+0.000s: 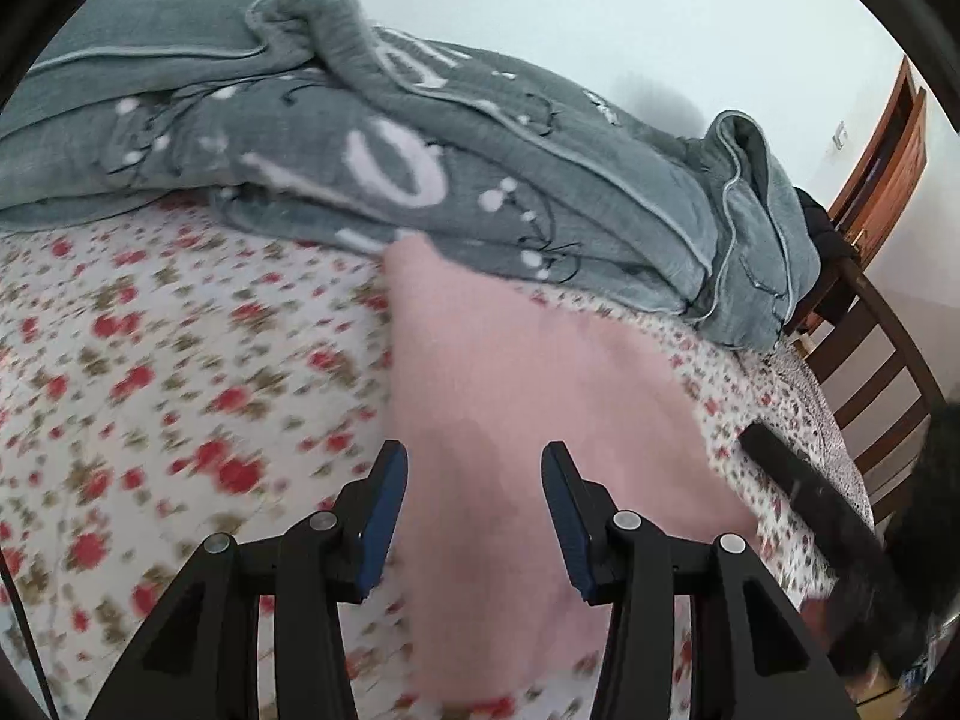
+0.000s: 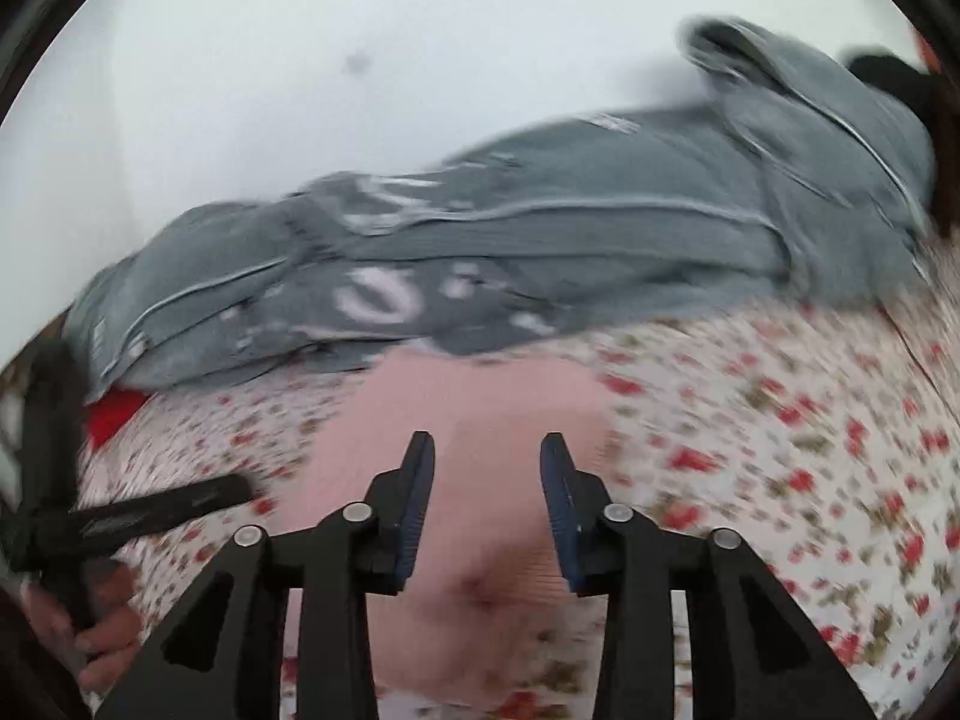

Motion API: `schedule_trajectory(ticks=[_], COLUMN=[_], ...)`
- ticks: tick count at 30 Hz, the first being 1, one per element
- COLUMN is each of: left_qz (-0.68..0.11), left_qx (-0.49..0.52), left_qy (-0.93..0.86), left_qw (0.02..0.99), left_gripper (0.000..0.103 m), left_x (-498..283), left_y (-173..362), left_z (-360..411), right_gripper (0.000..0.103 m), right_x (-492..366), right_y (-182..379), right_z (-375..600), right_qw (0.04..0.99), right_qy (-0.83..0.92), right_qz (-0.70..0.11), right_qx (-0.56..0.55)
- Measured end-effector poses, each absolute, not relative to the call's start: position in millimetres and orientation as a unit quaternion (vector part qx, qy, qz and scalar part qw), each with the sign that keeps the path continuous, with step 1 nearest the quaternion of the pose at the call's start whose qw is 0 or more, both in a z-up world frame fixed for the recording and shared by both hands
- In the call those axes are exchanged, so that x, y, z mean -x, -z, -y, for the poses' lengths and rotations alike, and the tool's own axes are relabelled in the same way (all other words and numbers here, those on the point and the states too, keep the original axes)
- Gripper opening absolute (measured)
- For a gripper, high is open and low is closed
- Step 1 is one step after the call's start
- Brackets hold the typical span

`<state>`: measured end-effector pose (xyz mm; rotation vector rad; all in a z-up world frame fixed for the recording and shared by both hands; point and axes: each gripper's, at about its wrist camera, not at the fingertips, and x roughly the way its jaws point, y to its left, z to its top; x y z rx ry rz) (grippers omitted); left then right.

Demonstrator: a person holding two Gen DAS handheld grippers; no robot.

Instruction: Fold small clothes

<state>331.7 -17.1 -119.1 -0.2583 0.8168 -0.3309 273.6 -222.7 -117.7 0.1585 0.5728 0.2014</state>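
Observation:
A small pink garment lies flat on the floral bed sheet. My left gripper is open and empty, hovering over the garment's near part. In the right wrist view the same pink garment lies below my right gripper, which is open and empty above it. The other gripper shows as a black bar at the right in the left wrist view and at the left in the right wrist view. Both views are motion-blurred.
A bunched grey blanket with white print lies along the far side of the bed, against a pale wall; it also shows in the right wrist view. A wooden chair stands at the bed's right edge. Something red peeks from under the blanket.

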Motion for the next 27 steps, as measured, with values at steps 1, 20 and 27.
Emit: schedule_trajectory(ticks=[1,20,27], left_qz=[-0.391,-0.395,-0.414], left_qx=[0.12,0.008,0.033], left_qy=[0.161,0.186,0.202], left_qw=[0.898,0.9,0.887], left_gripper=[0.044,0.054,0.057], left_x=[-333,-286,-280], left_y=[120,165,159], left_z=[22,44,27], right_gripper=[0.036,0.017,0.017], right_x=[-273,-258,-249], right_y=[126,184,180], right_z=[210,211,222], right_qw=[0.952,0.914,0.907], right_qy=[-0.104,-0.037,-0.036], right_qz=[-0.285,-0.404,-0.42], right_qx=[-0.048,0.013,-0.001])
